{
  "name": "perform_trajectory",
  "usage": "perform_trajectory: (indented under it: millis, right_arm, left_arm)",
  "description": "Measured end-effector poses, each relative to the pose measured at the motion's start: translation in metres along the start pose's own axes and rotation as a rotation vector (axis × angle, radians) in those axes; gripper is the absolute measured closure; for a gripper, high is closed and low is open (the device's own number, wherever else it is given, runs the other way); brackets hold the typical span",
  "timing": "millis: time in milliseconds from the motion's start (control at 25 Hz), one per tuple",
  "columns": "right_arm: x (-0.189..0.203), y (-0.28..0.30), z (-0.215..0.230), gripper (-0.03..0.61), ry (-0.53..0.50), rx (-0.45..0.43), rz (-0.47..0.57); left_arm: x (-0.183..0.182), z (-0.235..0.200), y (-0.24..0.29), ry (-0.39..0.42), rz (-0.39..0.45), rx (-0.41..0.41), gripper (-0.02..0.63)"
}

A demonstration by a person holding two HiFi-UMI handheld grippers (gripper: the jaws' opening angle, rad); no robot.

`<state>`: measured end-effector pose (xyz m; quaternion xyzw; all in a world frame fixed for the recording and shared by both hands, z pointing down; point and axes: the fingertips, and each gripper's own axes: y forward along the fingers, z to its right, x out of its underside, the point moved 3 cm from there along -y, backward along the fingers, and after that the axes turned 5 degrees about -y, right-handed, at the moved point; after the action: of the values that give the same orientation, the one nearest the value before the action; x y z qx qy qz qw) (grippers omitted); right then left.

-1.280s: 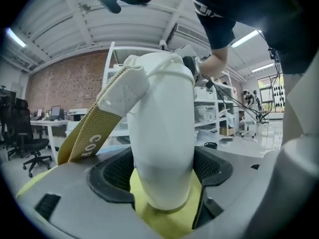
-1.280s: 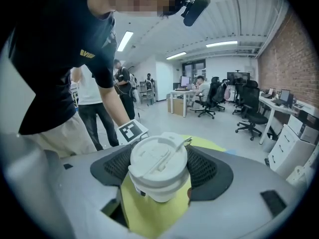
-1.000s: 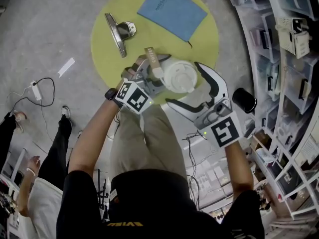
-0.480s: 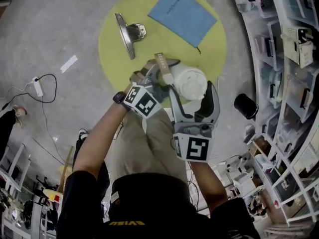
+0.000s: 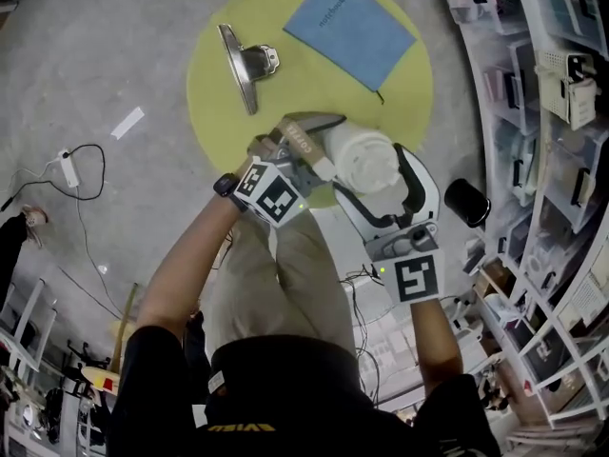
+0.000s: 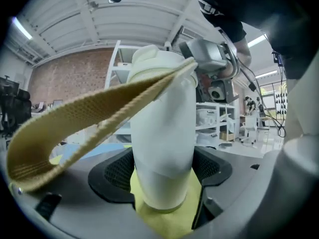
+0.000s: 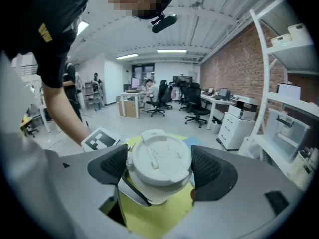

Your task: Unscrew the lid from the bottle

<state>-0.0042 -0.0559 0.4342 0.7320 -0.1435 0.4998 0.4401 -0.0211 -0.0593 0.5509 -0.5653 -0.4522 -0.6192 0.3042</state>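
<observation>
Right gripper view shows the round white lid (image 7: 158,156) between the black pads of the right gripper (image 7: 159,168). Its jaws have just been closing, and the pads seem to touch the rim at 3 and 9 o'clock. Below the lid, the white plastic bottle (image 6: 164,148) stands upright at the 5 o'clock edge of the round yellow table (image 5: 219,84), its body clamped in the left gripper (image 6: 167,176). A tan woven strap (image 6: 84,118) loops from the neck toward 9 o'clock. Beyond the bottle, a blue notebook (image 5: 347,27) lies at 12 o'clock and a steel clip (image 5: 245,65) at 10. The risks, as I judge them: a light hold could let the pads skid round the smooth rim, the strap could snag the turning jaw, or a weak left clamp could let the whole bottle spin.
</observation>
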Motion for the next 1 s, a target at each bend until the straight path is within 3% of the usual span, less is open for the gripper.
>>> perform_trajectory:
  millis: [280,400,520,640,680,720,1000]
  right_arm:
    - [0.007,-0.002,0.003,0.179,-0.133,-0.271,-0.002]
    - [0.008,-0.002,0.005,0.179,-0.138,-0.337,0.006]
    - [0.008,-0.003,0.006,0.179,-0.132,-0.349,0.000]
    - [0.006,0.000,0.004,0.159,-0.083,-0.299,0.017]
    - [0.004,0.003,0.003,0.069,-0.056,-0.271,0.030]
    - [0.001,0.005,0.002,0.055,-0.024,-0.233,0.051]
    - [-0.004,0.012,0.002,0.057,0.157,0.123,0.133]
  left_arm:
    - [-0.001,-0.002,0.000,-0.005,-0.003,0.014,0.241]
    - [-0.001,-0.001,0.000,-0.004,-0.005,0.017,0.240]
    - [-0.001,-0.001,0.001,-0.006,-0.007,0.018,0.241]
    - [0.000,0.000,0.001,-0.009,-0.008,0.018,0.241]
    - [0.001,0.000,0.001,-0.011,-0.008,0.018,0.241]
    - [0.001,0.000,0.001,-0.012,-0.008,0.019,0.241]
    - [0.002,0.000,-0.001,-0.018,-0.011,0.016,0.241]
